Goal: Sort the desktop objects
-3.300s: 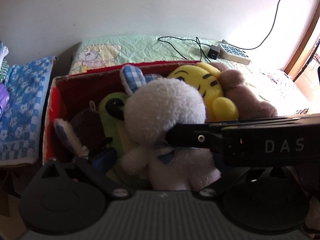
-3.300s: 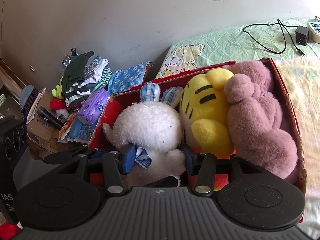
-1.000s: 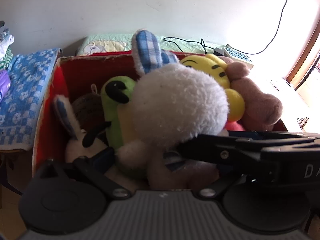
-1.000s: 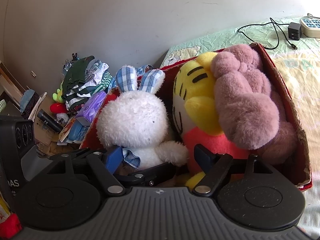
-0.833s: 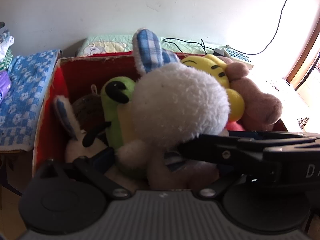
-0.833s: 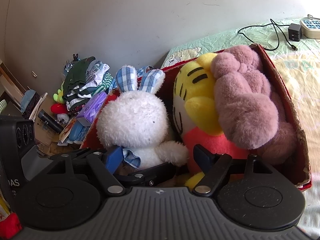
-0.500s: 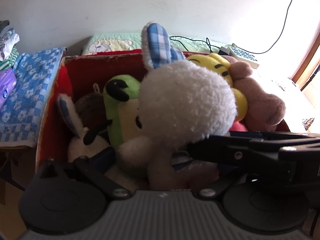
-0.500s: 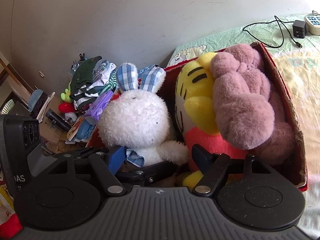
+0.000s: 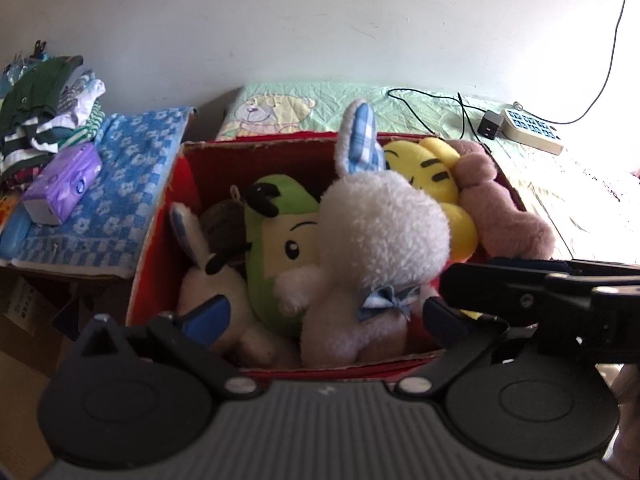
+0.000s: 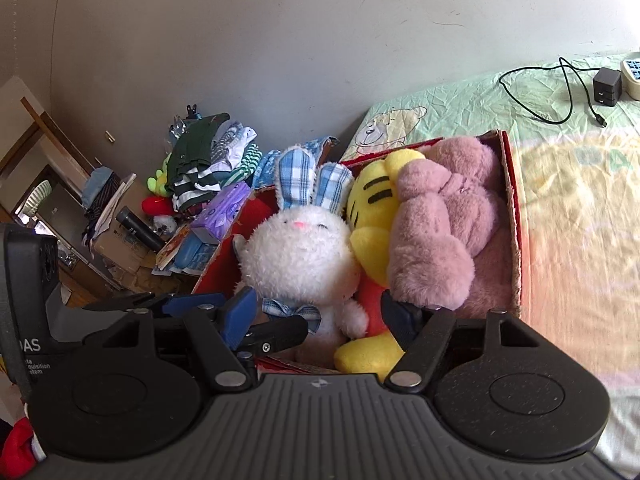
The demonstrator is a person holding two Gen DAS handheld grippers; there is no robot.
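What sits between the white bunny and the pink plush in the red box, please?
The yellow tiger plush sits between the white bunny and the pink plush, pressed against both. The right wrist view shows it best.

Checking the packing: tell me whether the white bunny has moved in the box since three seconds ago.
Yes. The white bunny now sits upright, its checked ears risen above the red box's back rim.

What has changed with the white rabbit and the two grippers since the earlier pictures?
The white rabbit now sits upright in the red box, ears up. Both the left gripper and the right gripper have backed away; the right's jaws were just closing, gripping nothing. The other toys stayed put.
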